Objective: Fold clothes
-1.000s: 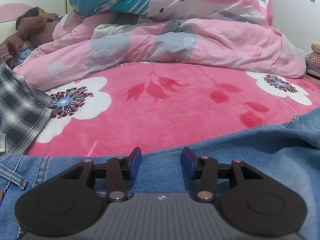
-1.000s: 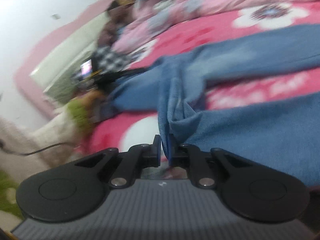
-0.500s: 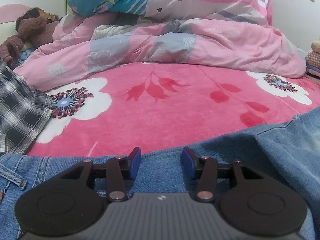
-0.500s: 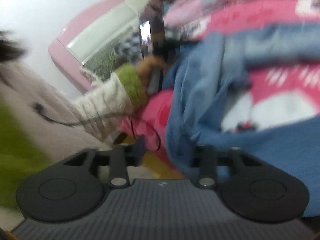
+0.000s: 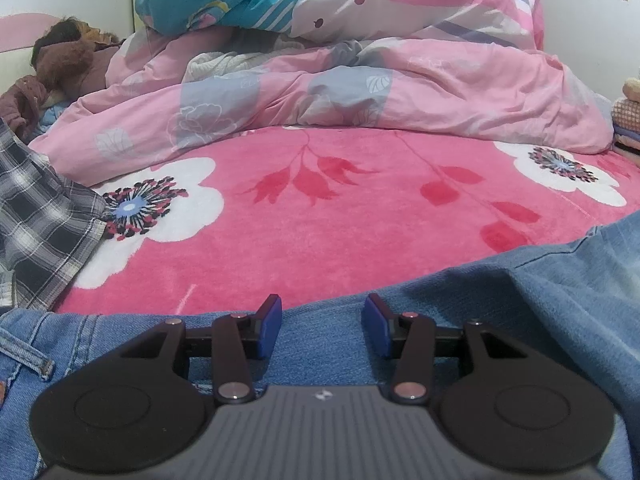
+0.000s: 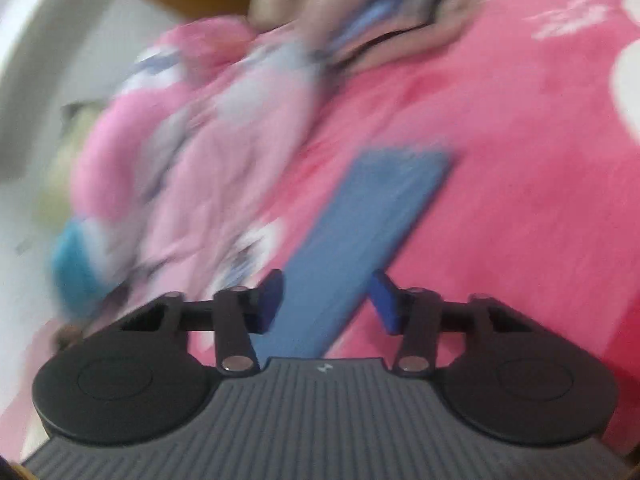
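Blue jeans (image 5: 540, 300) lie across the near side of the pink flowered blanket (image 5: 320, 232). My left gripper (image 5: 322, 326) rests low over the denim near the waistband. Its blue pads stand apart and pinch nothing, so it is open. The right wrist view is heavily blurred. There my right gripper (image 6: 328, 304) has its jaws apart and closing. A flat jeans leg (image 6: 376, 208) stretches away from between them, and the pads are not pressing on it.
A crumpled pink duvet (image 5: 360, 92) with a teal cover on top fills the back of the bed. A plaid shirt (image 5: 36, 220) lies at the left, with a brown plush toy (image 5: 60, 60) behind it. Folded cloths (image 5: 628, 120) are stacked at the right edge.
My right gripper let go of the bunched denim fold, opened, and swung and rolled away to face a flat jeans leg. My left gripper stayed still and open.
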Demonstrator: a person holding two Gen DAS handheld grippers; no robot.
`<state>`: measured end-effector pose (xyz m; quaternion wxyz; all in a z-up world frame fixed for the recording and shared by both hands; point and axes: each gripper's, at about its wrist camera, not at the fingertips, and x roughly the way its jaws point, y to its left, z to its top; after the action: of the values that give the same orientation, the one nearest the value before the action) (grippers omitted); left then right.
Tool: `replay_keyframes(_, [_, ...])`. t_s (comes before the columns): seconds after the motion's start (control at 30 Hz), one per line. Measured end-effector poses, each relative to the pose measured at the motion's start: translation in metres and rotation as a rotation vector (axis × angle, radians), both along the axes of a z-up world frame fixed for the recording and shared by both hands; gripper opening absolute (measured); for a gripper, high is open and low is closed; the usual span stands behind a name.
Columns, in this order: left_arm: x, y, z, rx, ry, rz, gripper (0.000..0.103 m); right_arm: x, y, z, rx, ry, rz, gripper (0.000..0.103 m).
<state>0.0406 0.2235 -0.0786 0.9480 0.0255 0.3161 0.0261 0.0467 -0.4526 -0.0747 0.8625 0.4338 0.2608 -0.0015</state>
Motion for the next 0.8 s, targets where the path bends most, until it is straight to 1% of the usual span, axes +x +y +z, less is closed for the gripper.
replay_keyframes(0.03, [0.0, 0.0, 0.0, 0.004, 0.0, 0.001, 0.048, 0.011, -0.006, -0.005, -0.03, 0.02, -0.025, 0.041])
replay_keyframes(0.07, [0.0, -0.001, 0.0, 0.007, 0.0, 0.001, 0.048, 0.022, -0.012, -0.012, -0.047, 0.039, -0.057, 0.036])
replay_keyframes(0.1, [0.0, -0.001, 0.0, 0.011, 0.0, 0.002, 0.048, 0.031, -0.016, -0.02, -0.023, 0.041, -0.074, 0.025])
replay_keyframes(0.13, [0.0, -0.002, 0.0, 0.013, 0.0, 0.002, 0.048, 0.038, -0.019, -0.027, -0.001, 0.042, -0.09, 0.017])
replay_keyframes(0.17, [0.0, -0.002, -0.001, 0.015, 0.0, 0.002, 0.048, 0.042, -0.019, -0.031, 0.015, 0.035, -0.1, 0.006])
replay_keyframes(0.2, [0.0, -0.002, -0.001, 0.017, -0.001, 0.002, 0.048, 0.042, -0.016, -0.033, 0.021, 0.019, -0.1, 0.003])
replay_keyframes(0.27, [0.0, -0.003, -0.001, 0.019, 0.0, 0.002, 0.048, 0.037, -0.013, -0.028, 0.01, -0.034, -0.107, 0.002])
replay_keyframes(0.37, [0.0, -0.003, -0.001, 0.018, -0.001, 0.003, 0.048, 0.027, -0.016, -0.02, -0.009, -0.074, -0.136, 0.002])
replay_keyframes(0.5, [0.0, -0.003, -0.001, 0.015, -0.001, 0.003, 0.048, 0.027, -0.032, -0.037, -0.009, -0.02, -0.167, 0.001])
replay_keyframes(0.57, [0.0, -0.002, -0.001, 0.014, -0.001, 0.003, 0.048, 0.026, -0.034, -0.042, -0.006, -0.023, -0.186, 0.0])
replay_keyframes(0.73, [0.001, -0.002, -0.001, 0.012, -0.001, 0.003, 0.048, 0.011, -0.039, -0.037, -0.019, -0.029, -0.252, 0.0])
replay_keyframes(0.8, [0.001, -0.002, -0.001, 0.01, -0.001, 0.003, 0.048, 0.007, -0.036, -0.033, -0.056, -0.02, -0.245, 0.0])
